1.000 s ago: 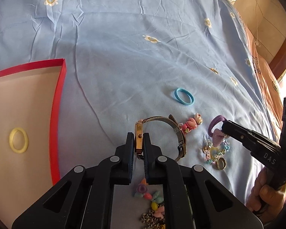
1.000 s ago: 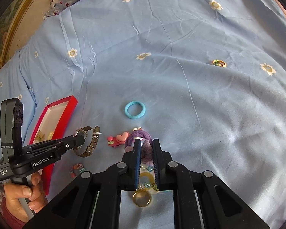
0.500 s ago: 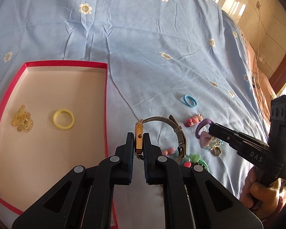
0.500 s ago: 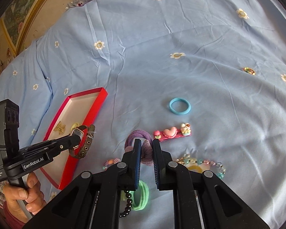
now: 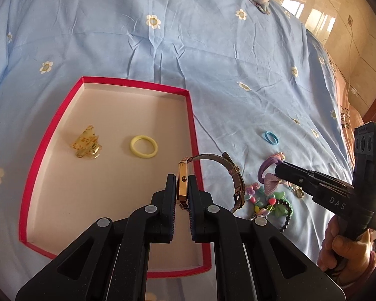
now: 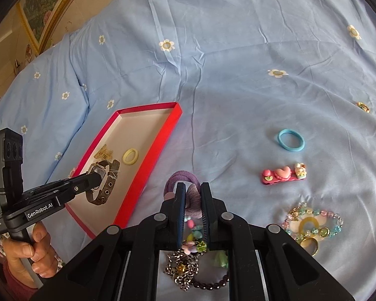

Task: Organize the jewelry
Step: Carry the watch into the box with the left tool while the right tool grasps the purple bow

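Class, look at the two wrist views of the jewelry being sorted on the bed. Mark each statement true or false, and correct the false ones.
1. The left gripper holds a watch by its case. True.
2. The red tray holds a yellow ring and an amber claw clip. True.
3. The right gripper is open and holds nothing. False: it is shut on a purple hair tie.
4. The blue hair tie lies in the tray. False: it lies on the sheet, to the right of the tray.
5. The pink hair clip lies on the sheet, outside the tray. True.
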A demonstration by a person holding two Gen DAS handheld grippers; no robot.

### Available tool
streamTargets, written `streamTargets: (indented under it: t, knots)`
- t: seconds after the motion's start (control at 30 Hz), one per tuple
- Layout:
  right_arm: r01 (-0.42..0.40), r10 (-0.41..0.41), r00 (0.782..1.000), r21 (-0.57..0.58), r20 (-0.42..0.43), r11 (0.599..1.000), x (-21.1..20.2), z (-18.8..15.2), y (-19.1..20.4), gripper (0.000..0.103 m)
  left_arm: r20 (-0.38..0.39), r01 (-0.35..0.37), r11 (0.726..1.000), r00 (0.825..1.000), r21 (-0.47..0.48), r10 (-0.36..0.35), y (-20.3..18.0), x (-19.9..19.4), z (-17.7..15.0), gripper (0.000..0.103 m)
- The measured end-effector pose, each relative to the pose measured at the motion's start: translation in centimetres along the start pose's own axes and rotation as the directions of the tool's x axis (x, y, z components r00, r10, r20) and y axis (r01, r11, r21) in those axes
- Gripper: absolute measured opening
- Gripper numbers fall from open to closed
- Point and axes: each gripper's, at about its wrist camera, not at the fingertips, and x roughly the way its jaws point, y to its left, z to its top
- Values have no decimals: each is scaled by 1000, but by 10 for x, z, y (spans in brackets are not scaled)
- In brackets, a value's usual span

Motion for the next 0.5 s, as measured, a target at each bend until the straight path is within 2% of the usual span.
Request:
streamTargets:
  t: [0.5]
  knots:
    - [-94,89,995,-105,-44,990,37,12,72,12,0,-108,992,994,-67,108,64,-13,-7,8]
